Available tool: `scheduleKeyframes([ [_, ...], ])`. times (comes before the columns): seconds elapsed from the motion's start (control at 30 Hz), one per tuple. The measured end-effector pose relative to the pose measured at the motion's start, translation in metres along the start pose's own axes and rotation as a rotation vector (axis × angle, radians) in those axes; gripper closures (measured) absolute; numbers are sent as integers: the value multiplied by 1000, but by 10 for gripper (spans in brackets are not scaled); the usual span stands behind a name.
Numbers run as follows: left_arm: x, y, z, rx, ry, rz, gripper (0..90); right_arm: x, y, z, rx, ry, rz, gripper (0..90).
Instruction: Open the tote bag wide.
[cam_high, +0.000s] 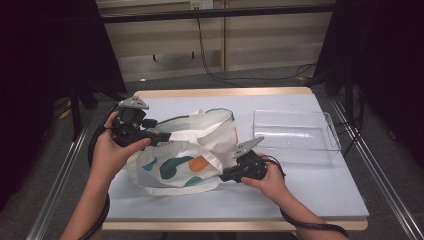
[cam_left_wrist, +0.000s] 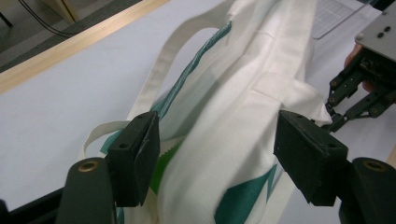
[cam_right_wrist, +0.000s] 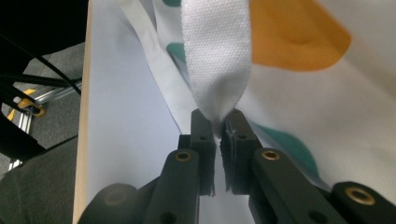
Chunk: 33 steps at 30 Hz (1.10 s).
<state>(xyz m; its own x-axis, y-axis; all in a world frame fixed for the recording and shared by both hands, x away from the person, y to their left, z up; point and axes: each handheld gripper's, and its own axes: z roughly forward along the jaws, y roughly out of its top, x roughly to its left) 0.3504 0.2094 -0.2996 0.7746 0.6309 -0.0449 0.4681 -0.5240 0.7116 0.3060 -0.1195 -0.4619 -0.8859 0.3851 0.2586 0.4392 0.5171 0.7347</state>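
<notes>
The cream tote bag (cam_high: 187, 155), printed with teal and orange shapes, lies slumped on the worktop (cam_high: 310, 192) toward its left half, between the two hands. The right gripper (cam_right_wrist: 220, 128) has its jaws closed tight on a folded loop of the bag's webbing handle (cam_right_wrist: 215, 56); the left gripper (cam_left_wrist: 215, 154) stands with jaws apart astride the bag's upper edge, the fabric between them but not pinched. Risks noted: the left jaws could close on one layer only or on a mere fold, leaving the mouth unopened; a pull by the right hand against a loose left hold would likely drag the whole bag across the smooth surface; the narrow strap could slip from the pads under load. A clear plastic tray (cam_high: 295, 135) sits well apart to the right. The worktop is pale blue-grey with a wooden edge; beyond it, grey floor, trailing cables (cam_high: 210, 60) and dark curtains either side.
</notes>
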Motion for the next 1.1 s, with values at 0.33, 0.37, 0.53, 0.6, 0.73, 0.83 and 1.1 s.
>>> scheduleKeyframes([
  [0.33,11,-3,15,37,13,-20,391,-2,-8,-4,-8,11,8,838],
  [0.37,13,-3,17,44,17,-19,397,-2,-9,-4,-5,9,9,838],
  [0.53,21,-4,23,78,31,-8,492,-3,-14,-7,-5,8,14,837],
  [0.6,23,-4,25,75,39,-18,511,-4,-16,-7,-10,9,16,837],
  [0.73,25,-4,27,70,58,-26,565,-5,-19,-8,-14,11,24,837],
  [0.83,26,-5,27,63,51,-23,580,-5,-21,-9,-16,11,30,836],
  [1.1,18,0,15,42,72,8,526,-5,-20,-9,-14,5,27,836],
])
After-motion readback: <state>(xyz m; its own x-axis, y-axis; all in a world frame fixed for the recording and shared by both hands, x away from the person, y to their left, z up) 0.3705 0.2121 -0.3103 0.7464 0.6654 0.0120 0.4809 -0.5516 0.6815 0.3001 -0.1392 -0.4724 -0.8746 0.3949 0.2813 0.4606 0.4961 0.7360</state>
